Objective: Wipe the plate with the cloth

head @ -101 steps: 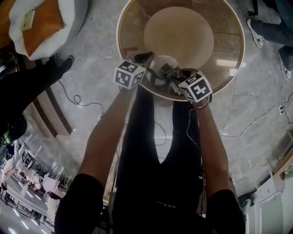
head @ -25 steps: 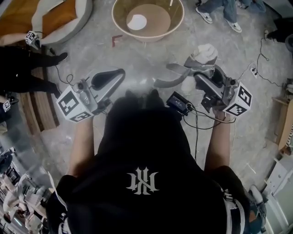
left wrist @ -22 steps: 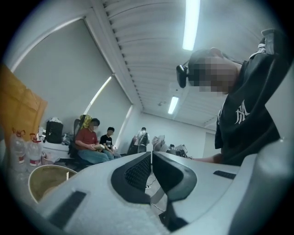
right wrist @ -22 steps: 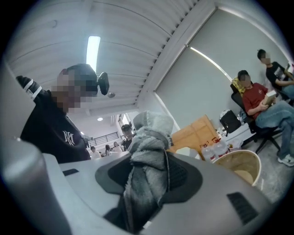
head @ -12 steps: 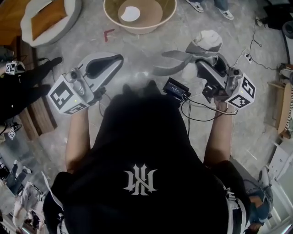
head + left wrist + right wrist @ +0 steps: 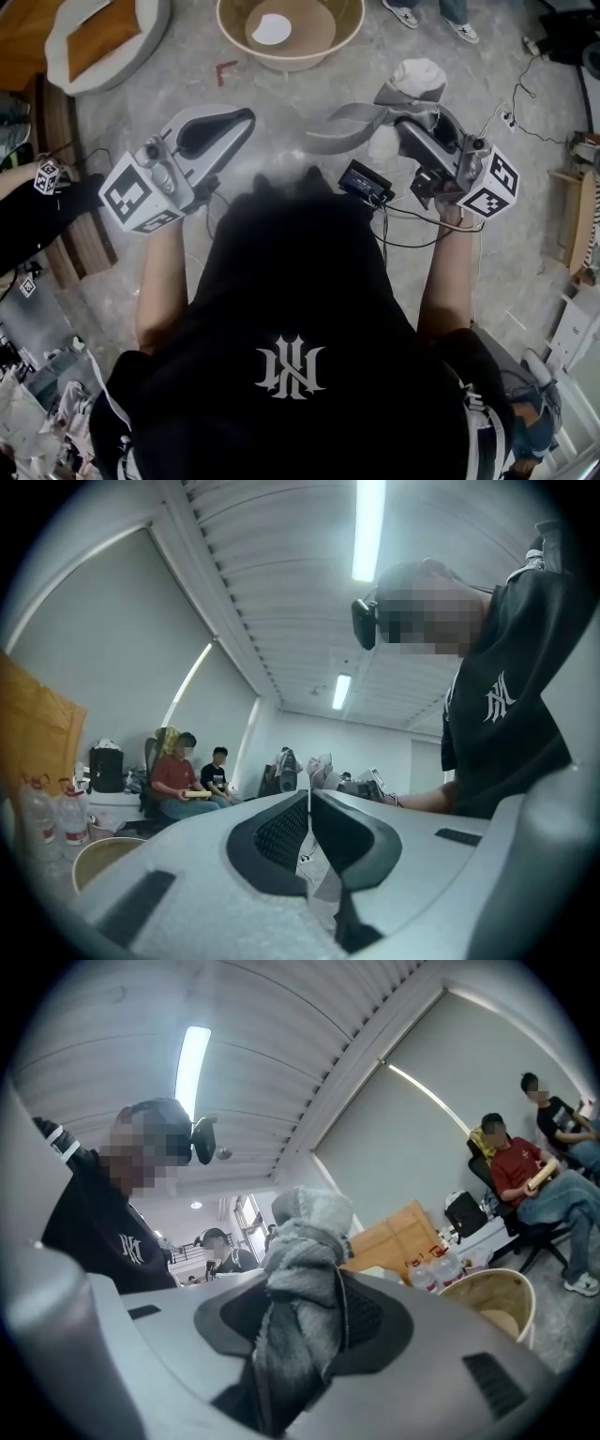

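From the head view: stands on a grey marbled floor (image 6: 281,94) with a gripper in each hand, well short of the work. Clamps a bunched pale cloth (image 6: 417,77) in the right gripper (image 6: 375,122), jaws pressed onto it and fabric bulging out on either side. Holds the left gripper (image 6: 246,118) closed on nothing, its two jaws flat against each other. Faces a round table (image 6: 228,33) at the far edge of the scene, with the white plate (image 6: 272,29) lying on its tan middle, well apart from both grippers. Carries a small black box (image 6: 364,182) with trailing cables at the chest.

From the left gripper view: looks up along two grey jaws that meet tip to tip, with nothing caught between the dark pads. Takes in a ceiling strip light (image 6: 369,527), two seated onlookers (image 6: 173,782) at the far left, and the table's rim low at the left.

From the right gripper view: shows the grey towelling wedged between the black pads — rising above the jaw tips and hanging below them. Catches the table at the lower right, water bottles (image 6: 427,1277) beside it and a seated person in red (image 6: 516,1171) farther right.
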{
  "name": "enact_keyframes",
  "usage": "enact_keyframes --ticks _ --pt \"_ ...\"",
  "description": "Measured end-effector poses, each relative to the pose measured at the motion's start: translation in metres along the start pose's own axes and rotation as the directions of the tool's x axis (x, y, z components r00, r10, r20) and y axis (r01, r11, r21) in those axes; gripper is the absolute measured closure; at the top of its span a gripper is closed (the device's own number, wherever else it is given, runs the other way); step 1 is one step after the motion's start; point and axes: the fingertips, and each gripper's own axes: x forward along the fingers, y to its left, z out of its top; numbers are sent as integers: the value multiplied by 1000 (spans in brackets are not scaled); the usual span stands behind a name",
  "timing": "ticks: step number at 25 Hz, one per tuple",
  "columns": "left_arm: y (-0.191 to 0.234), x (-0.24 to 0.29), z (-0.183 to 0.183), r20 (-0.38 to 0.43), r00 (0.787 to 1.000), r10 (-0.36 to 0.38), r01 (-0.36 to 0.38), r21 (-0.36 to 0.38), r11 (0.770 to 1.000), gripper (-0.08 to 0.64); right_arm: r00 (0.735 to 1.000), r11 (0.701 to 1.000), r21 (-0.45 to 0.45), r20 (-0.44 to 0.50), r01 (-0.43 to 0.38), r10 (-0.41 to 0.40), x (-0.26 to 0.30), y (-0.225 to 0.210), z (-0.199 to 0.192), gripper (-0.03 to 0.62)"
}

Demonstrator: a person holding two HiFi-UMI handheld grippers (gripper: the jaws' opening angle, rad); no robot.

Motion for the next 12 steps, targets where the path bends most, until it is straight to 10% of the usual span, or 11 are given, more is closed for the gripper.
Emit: enact_keyframes --ticks 12 --pt "5 -6 -9 8 1000 -3 3 8 1000 551 999 999 -21 29 32 -32 -11 -7 -1 431"
